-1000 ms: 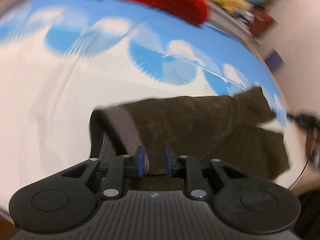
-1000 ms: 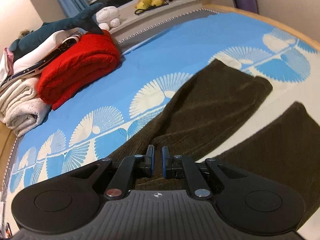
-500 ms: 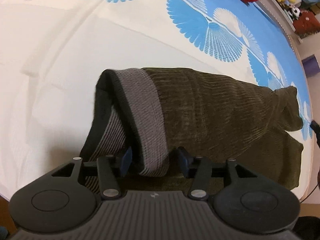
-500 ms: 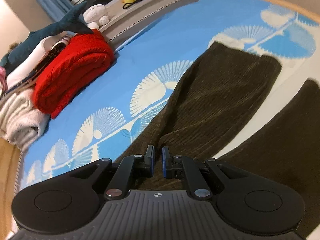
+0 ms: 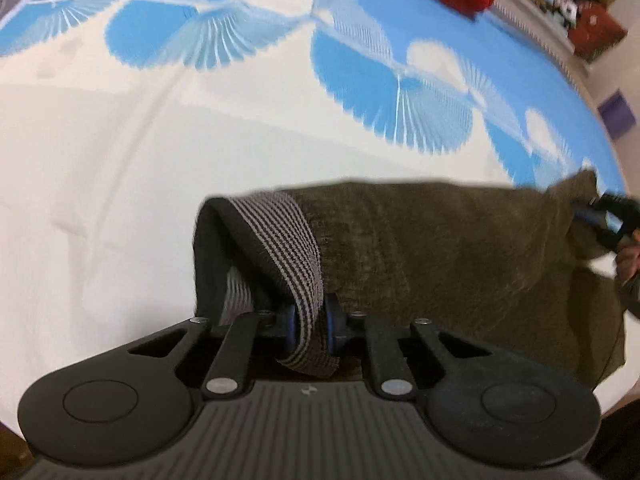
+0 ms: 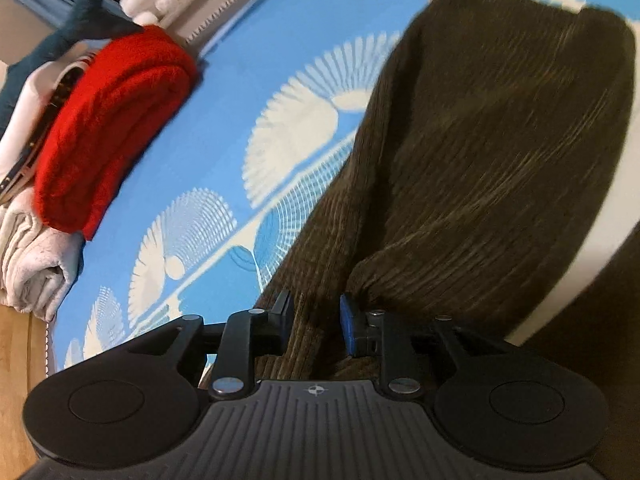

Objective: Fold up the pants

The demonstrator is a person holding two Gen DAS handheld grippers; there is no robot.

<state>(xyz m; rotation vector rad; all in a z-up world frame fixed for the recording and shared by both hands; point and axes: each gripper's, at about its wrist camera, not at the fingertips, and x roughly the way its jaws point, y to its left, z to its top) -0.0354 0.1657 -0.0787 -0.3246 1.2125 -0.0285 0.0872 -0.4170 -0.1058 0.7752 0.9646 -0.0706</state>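
Brown corduroy pants spread on blue-and-white bed sheet. Left gripper clamped on striped grey waistband, lifted and folded over. Right gripper with fingers parted, straddling pant-leg fabric without pinching. Red folded blanket well apart, beside pale folded cloth.

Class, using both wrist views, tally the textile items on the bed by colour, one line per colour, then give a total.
Dark olive-brown: 1, the pants
Red: 1, the folded red knit
White or cream: 1 rolled cream blanket; the other pale items in the pile beside it are too cut off to count
Total: 3 countable
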